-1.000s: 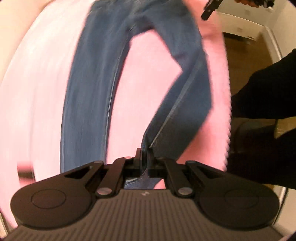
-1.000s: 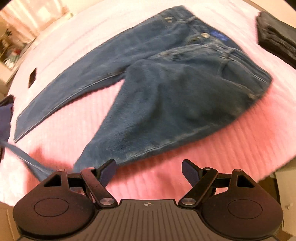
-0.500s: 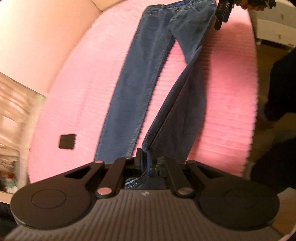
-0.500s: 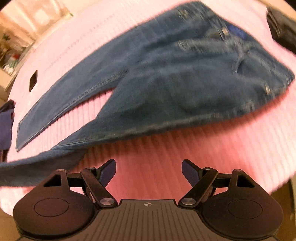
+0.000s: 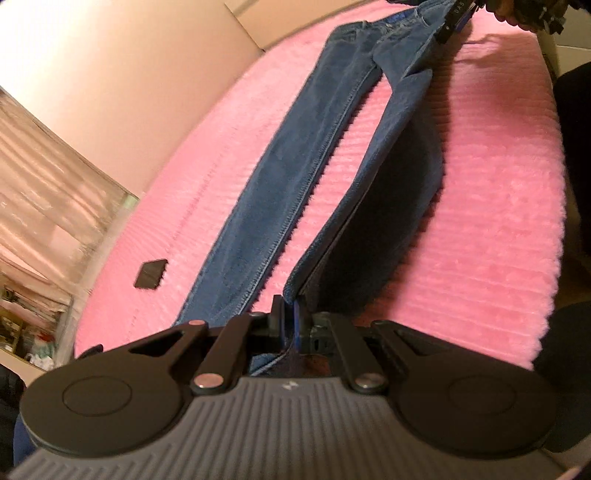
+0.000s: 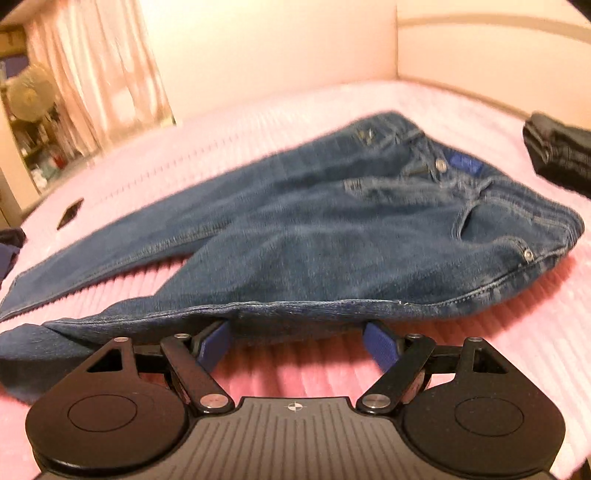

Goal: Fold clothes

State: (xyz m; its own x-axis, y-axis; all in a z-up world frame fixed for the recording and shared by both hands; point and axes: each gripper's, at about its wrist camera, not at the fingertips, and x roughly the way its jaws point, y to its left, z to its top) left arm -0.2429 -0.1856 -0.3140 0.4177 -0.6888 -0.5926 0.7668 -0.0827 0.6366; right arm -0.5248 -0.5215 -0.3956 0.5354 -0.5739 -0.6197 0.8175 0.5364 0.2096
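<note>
A pair of blue jeans (image 5: 288, 173) lies on a pink ribbed bedspread (image 5: 491, 192). One leg lies flat. My left gripper (image 5: 287, 314) is shut on the hem of the other leg, which it holds stretched and lifted off the bed. In the right wrist view the jeans (image 6: 332, 229) show with the waistband at the right. My right gripper (image 6: 297, 334) is open, low on the bedspread (image 6: 480, 350), its blue pads (image 6: 214, 343) at the side seam near the hip, one each side of the fabric edge. It also shows far off in the left wrist view (image 5: 456, 16).
A small black square object (image 5: 150, 274) lies on the bed left of the flat leg. A folded dark garment (image 6: 557, 155) sits at the far right of the bed. A wall and curtain (image 6: 92, 74) stand behind. The person's dark clothing (image 5: 576, 147) is at the right bed edge.
My left gripper pulled the held leg back, straightening it. My right gripper dropped low and moved in until its open fingers reach the jeans' side seam.
</note>
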